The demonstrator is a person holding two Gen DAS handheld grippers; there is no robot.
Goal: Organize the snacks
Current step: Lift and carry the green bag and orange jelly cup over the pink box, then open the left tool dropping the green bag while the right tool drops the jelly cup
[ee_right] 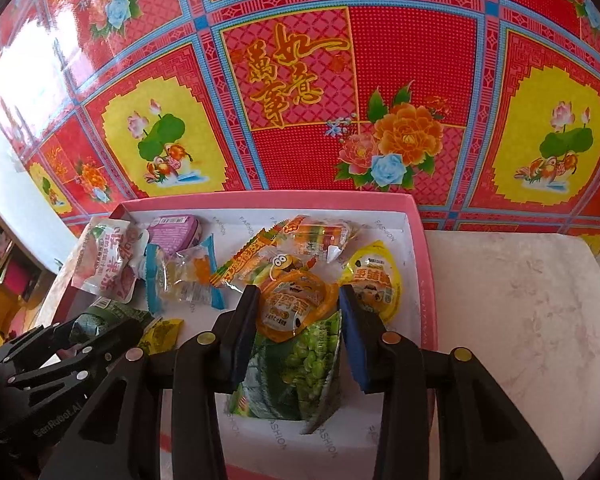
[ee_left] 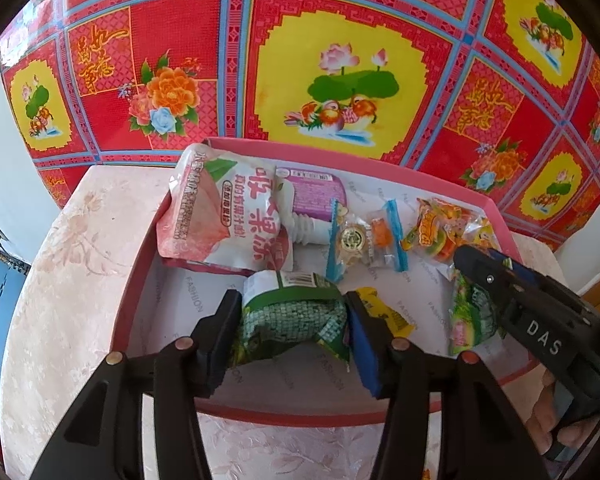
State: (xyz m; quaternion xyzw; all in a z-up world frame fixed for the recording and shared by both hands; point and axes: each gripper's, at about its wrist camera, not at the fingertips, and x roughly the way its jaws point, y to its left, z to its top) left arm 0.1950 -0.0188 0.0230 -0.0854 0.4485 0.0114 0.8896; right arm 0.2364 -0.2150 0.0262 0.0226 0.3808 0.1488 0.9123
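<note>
- The pink box sits on a pale flowered stool, with a red and yellow patterned floor covering beyond it at twelve o'clock.
- Left gripper: its fingers stand on either side of a dark green snack packet low in the box; the pads look to be touching its sides, though how firmly I cannot tell.
- Right gripper: clamped on a green pea packet — an orange jelly cup lies against that packet's top edge, crowding the fingertips.
- At one o'clock of the orange cup lies one yellow jelly cup.
- At eleven o'clock in the box: one pink-and-white pouch, one purple packet behind it.
- Between them and the right gripper — two blue-edged clear candy wrappers and one orange-green gummy packet.
- One small yellow packet lies just beside the left gripper's right finger.
</note>
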